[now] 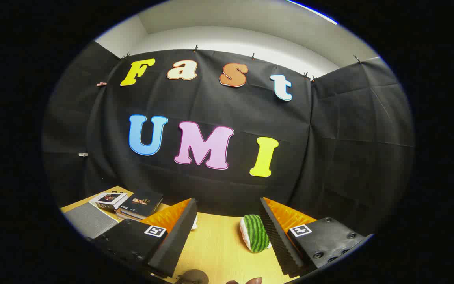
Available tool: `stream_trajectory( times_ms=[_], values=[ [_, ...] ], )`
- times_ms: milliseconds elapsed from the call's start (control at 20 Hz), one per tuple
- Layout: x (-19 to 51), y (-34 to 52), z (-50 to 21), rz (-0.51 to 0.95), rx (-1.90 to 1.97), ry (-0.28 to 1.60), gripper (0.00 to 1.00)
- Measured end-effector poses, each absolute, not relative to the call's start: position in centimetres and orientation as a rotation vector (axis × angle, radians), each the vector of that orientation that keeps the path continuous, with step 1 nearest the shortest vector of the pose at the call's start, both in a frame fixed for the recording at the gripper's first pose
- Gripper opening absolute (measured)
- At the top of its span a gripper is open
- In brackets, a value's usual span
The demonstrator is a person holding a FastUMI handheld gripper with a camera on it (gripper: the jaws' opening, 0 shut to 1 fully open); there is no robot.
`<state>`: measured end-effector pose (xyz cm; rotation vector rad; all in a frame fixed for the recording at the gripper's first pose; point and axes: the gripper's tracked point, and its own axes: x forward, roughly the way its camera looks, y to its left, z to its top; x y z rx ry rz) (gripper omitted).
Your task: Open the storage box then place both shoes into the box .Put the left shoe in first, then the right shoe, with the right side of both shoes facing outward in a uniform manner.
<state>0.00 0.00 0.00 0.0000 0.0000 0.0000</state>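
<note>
My gripper (227,221) is open, its two fingers spread wide over the light wooden table (219,248). One shoe with a green striped upper and white sole (255,232) lies on the table just inside the right finger (276,236), touching or nearly touching it. A small white bit of something (194,223) peeks out behind the left finger (177,236); I cannot tell what it is. Nothing is pressed between the fingers.
Beyond the left finger lie a grey flat pad (89,220), a white booklet (108,200) and a stack of dark books (140,205). A dark round object (192,277) and a fingertip of a hand (246,281) show close under the gripper. The black cloth wall stands behind the table.
</note>
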Motion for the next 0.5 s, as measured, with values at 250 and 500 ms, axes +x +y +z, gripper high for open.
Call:
stream_trajectory(
  times_ms=[250,500],
  values=[
    [0.22,0.46,-0.16,0.013,-0.016,0.0,0.97],
    [0.36,0.73,0.05,0.02,-0.039,-0.003,0.97]
  ],
)
